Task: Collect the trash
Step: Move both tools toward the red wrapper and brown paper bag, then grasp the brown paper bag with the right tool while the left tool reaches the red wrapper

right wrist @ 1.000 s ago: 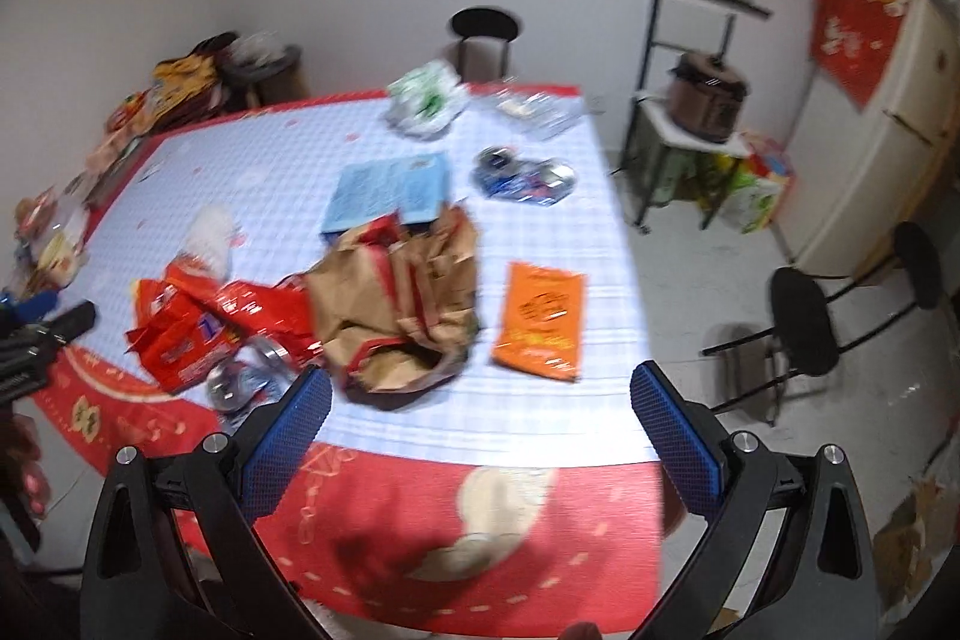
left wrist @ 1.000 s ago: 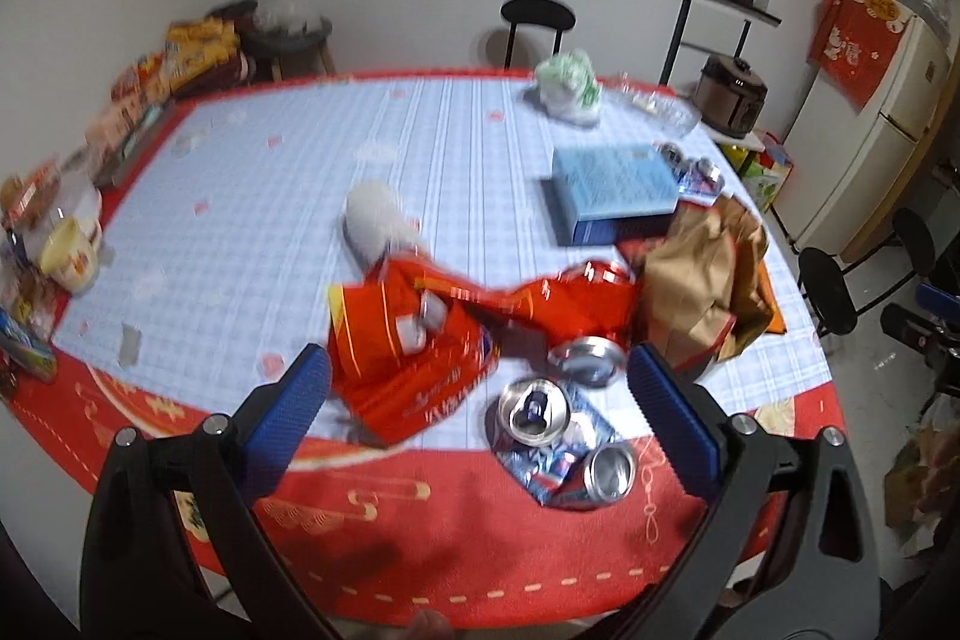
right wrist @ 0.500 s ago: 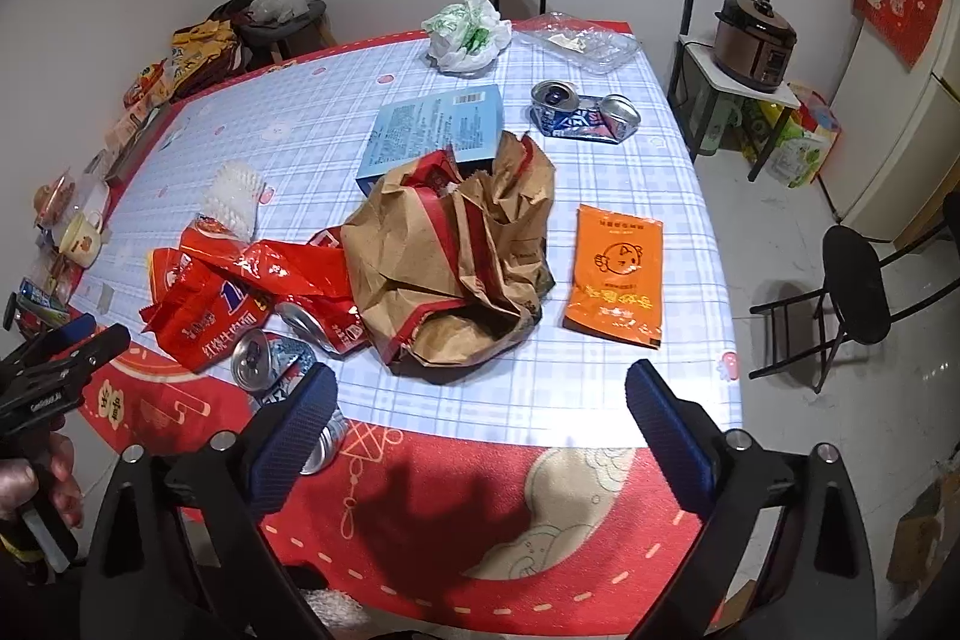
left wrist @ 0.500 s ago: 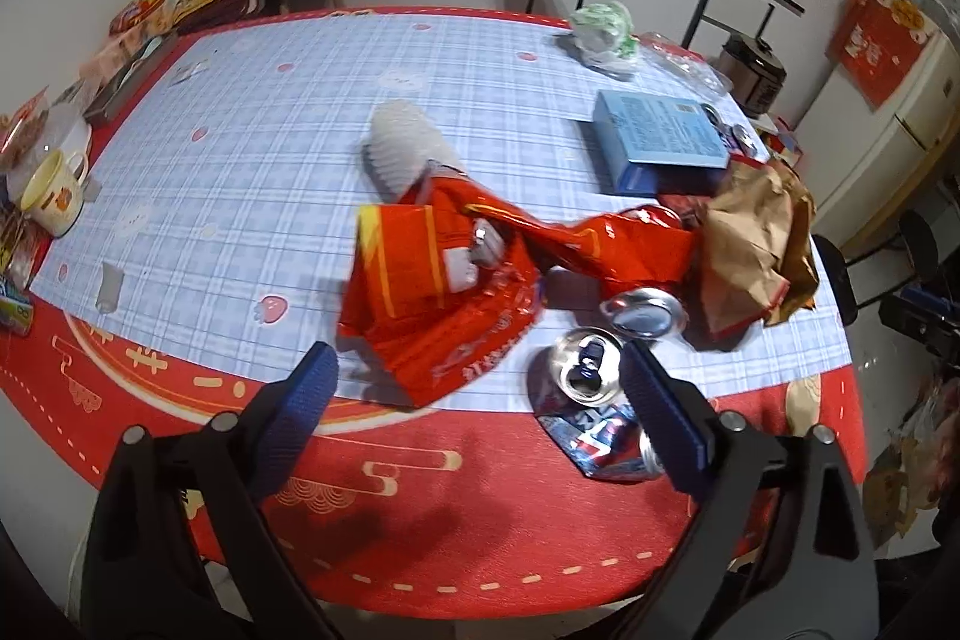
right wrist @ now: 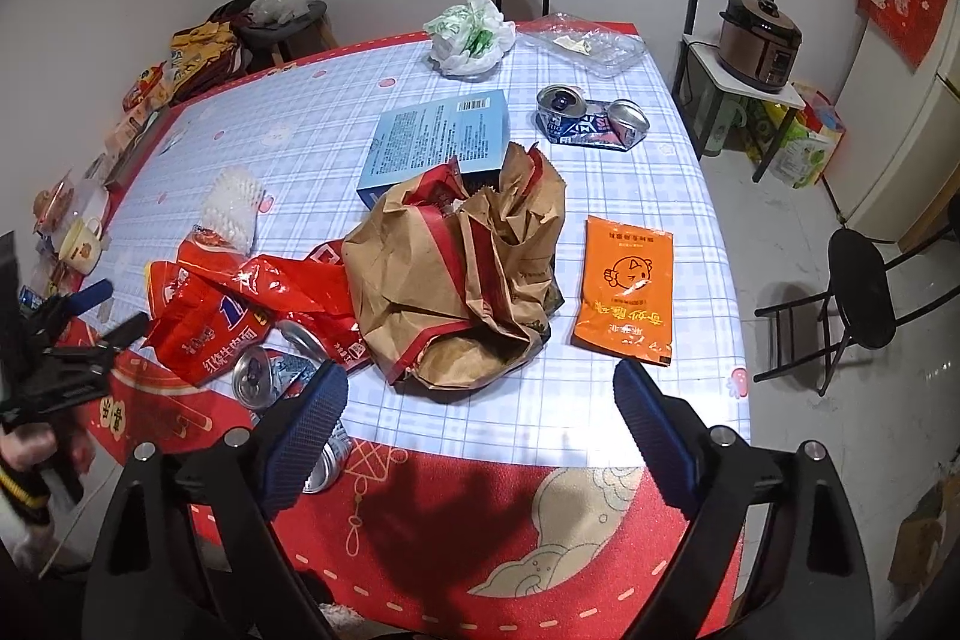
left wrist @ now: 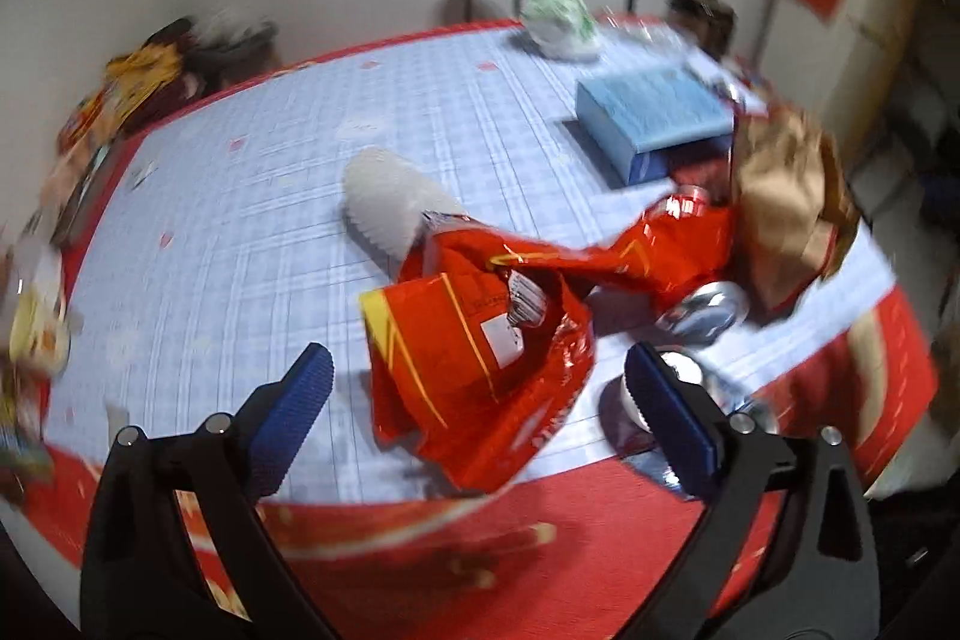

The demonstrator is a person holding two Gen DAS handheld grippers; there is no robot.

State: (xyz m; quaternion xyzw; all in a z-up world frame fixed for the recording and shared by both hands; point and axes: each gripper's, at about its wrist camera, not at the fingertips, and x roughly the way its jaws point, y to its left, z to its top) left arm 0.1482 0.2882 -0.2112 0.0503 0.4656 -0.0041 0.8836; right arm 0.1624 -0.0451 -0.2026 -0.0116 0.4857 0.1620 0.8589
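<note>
A crumpled red snack bag lies near the front edge of the checked table. My left gripper hangs just above it, jaws opening wide on either side, pads clear of it. Crushed cans lie to its right beside a second red wrapper. My right gripper is open and empty in front of a brown paper bag. To the bag's right lies an orange packet. The right wrist view also shows the left gripper, a hand holding it, and the red bag.
A blue box, white foam netting, two more crushed cans, a white plastic bag and a clear tray lie further back. A mug and snacks sit at the left edge. Black stools stand right.
The left gripper has dropped and closed in on the red snack bag, rolling a little. The right gripper has come slightly lower and nearer the paper bag, jaws a bit narrower.
</note>
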